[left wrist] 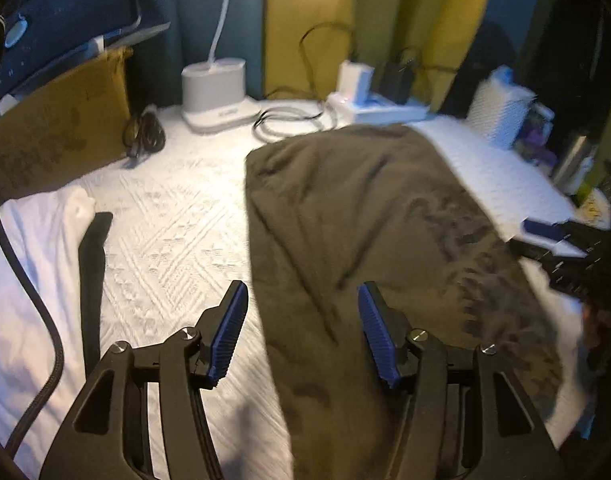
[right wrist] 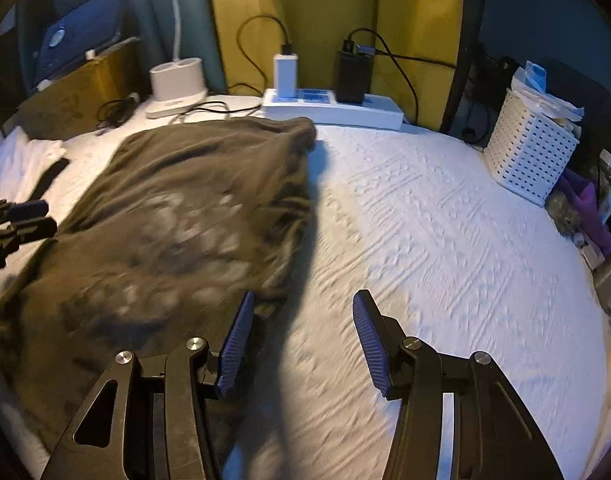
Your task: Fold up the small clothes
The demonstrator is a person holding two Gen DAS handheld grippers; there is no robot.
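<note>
A dark olive-brown garment point(left wrist: 385, 232) with a faded print lies flat on the white quilted cloth point(left wrist: 173, 220). It also shows in the right wrist view point(right wrist: 177, 216). My left gripper point(left wrist: 303, 292) is open and empty, hovering over the garment's left edge. My right gripper point(right wrist: 303, 300) is open and empty, hovering at the garment's right edge, its left finger over the cloth. The right gripper shows at the right edge of the left wrist view point(left wrist: 553, 240). The left gripper shows at the left edge of the right wrist view point(right wrist: 21, 220).
A white garment point(left wrist: 33, 264) and a black strip point(left wrist: 93, 280) lie at the left. At the back stand a white lamp base point(right wrist: 177, 84), a power strip point(right wrist: 333, 108) with chargers and cables, a cardboard box point(left wrist: 61, 136) and a white perforated basket point(right wrist: 533, 152).
</note>
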